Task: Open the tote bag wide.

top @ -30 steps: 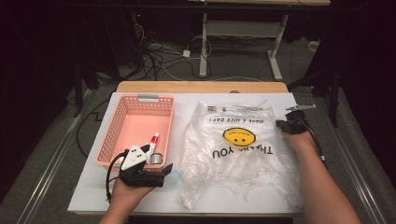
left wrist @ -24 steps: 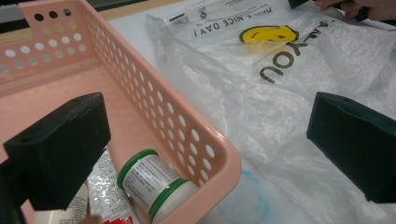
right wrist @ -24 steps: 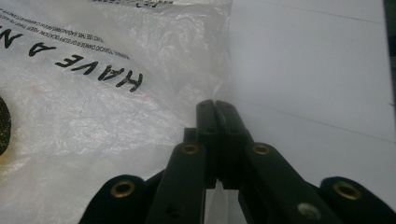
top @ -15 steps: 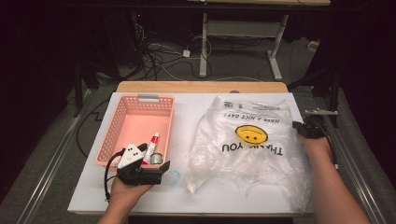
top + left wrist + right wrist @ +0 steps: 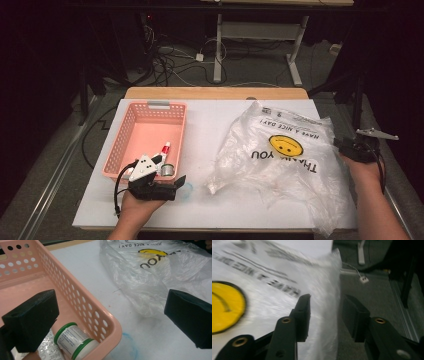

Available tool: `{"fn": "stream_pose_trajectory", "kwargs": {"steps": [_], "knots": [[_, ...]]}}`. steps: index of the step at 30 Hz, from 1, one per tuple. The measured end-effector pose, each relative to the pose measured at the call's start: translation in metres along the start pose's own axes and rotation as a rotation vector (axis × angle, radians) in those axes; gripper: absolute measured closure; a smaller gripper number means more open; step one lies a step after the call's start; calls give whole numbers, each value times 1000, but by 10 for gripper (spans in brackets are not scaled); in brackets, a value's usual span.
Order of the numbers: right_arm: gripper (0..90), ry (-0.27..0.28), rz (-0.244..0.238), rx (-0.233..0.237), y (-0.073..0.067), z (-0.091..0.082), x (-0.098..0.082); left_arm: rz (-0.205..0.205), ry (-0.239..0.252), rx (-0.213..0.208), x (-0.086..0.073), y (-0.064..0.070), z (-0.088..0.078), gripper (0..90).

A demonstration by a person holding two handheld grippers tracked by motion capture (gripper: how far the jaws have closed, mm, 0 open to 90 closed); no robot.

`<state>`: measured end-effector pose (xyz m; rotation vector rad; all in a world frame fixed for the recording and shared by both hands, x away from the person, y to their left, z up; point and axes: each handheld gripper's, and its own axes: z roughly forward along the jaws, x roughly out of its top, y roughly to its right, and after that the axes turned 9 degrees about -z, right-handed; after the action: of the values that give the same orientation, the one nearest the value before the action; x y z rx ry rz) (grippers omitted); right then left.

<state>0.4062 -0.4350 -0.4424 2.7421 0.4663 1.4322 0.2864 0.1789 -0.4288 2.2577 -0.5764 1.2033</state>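
Plastic bag (image 5: 280, 165) lay spread flat on table (image 5: 210, 125), right of pink basket (image 5: 125, 145); bottle (image 5: 75, 341) and tube (image 5: 164, 149) in basket, unpacked. Right gripper (image 5: 325, 315) at bag's right edge, jaws just opened partway, bag edge between, not pinched. Left gripper (image 5: 172, 187) low by basket's near corner, jaws wide, empty.

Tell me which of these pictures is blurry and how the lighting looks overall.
Right gripper view: motion blur smears the plastic bag and its print, though the fingers stay sharp. Left gripper view: crisp on the small bottle and pink basket. High view: the white table is brightly lit, the surrounding floor dark.
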Motion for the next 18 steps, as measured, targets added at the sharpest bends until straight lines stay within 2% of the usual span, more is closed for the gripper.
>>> {"fn": "stream_pose_trajectory", "kwargs": {"steps": [1,2,4,5,6,10,11,12,14,15,16,17,18], "knots": [[577,0,0,0,0,0,0,0,0,0,0,0,0,0],[564,43,-10,33,-8,-16,4,-6,6,-9,0,1,0,0],[557,70,-26,69,-20,-31,3,-9,8,-13,0,1,0,0],[557,70,-26,69,-20,-31,3,-9,8,-16,0,1,-1,0],[554,89,-44,112,-37,-44,-2,-10,12,-18,0,2,-1,0],[534,100,-87,199,-74,-66,-19,-3,18,-32,-2,4,-2,0],[534,100,-87,199,-74,-66,-19,4,17,-31,-2,5,-3,0],[512,112,-96,238,-92,-80,-29,10,19,-28,-3,5,-3,0],[500,122,-123,261,-109,-94,-38,16,20,-29,-3,6,-3,0],[489,122,-135,282,-117,-100,-43,17,19,-31,-3,6,-3,0],[489,122,-135,282,-117,-100,-43,15,18,-35,-3,5,-3,0],[461,116,-150,319,-129,-109,-51,13,17,-39,-3,5,-2,0],[433,99,-165,332,-133,-111,-54,11,16,-42,-3,5,-2,0]]}}
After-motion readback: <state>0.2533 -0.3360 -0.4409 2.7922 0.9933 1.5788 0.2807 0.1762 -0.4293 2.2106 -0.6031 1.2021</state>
